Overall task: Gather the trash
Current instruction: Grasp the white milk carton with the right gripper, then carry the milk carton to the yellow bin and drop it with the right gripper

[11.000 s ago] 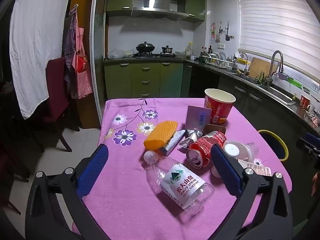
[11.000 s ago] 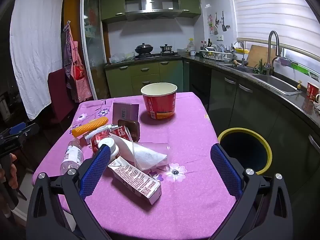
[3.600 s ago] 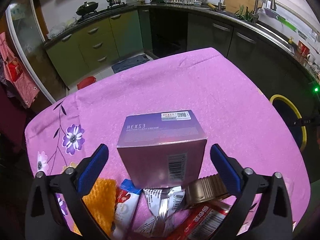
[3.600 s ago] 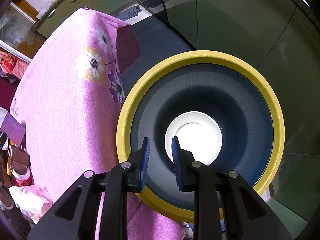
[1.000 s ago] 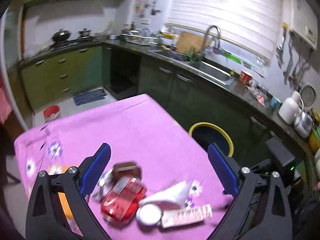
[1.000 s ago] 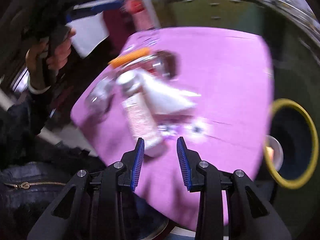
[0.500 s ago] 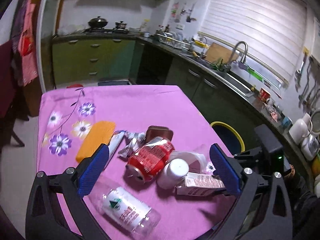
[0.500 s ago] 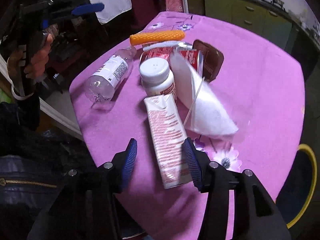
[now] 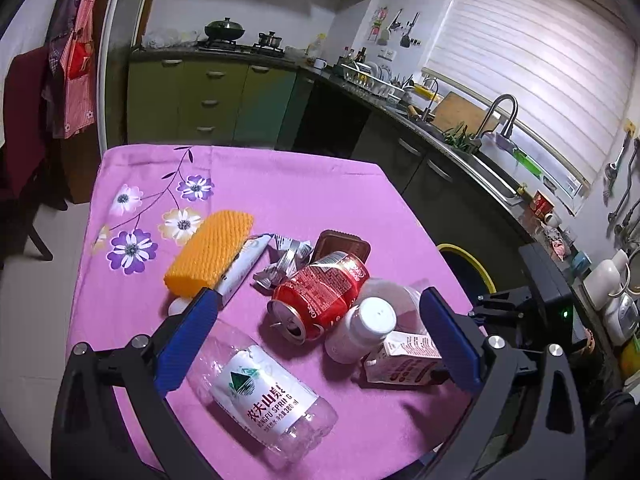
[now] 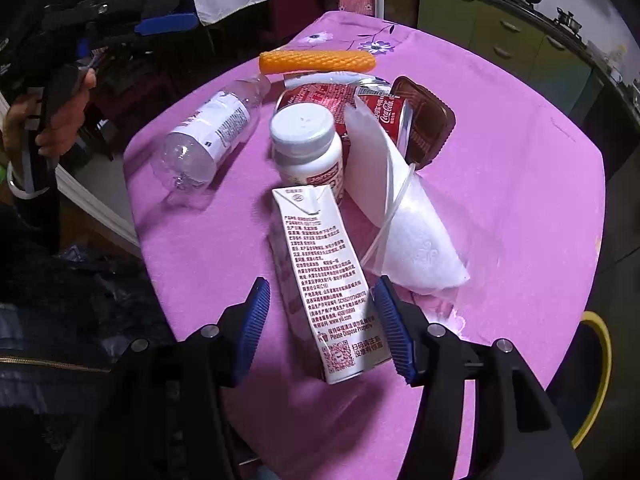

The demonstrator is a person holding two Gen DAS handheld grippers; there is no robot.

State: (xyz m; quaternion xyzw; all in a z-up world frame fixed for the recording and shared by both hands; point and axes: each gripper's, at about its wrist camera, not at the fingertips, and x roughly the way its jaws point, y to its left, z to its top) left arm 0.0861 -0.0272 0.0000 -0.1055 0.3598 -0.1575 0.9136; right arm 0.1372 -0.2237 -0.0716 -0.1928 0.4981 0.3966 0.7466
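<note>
**Clutter packed at the near corner, far half of the bench bare**

The far half of the bench lies bare, giving open passage. The near corner is crowded: carton, pill jar, can, napkin and brown tray touch or overlap, leaving no gaps. The bottle lies apart. The right tongs are opening astride the carton, pads clear of it. The bin stands just beside the bench edge.

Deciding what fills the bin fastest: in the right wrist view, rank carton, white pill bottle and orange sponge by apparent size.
1. Carton, though it lies nearest the camera.
2. White pill bottle.
3. Orange sponge, farthest away, so its true size is unsure.
</note>
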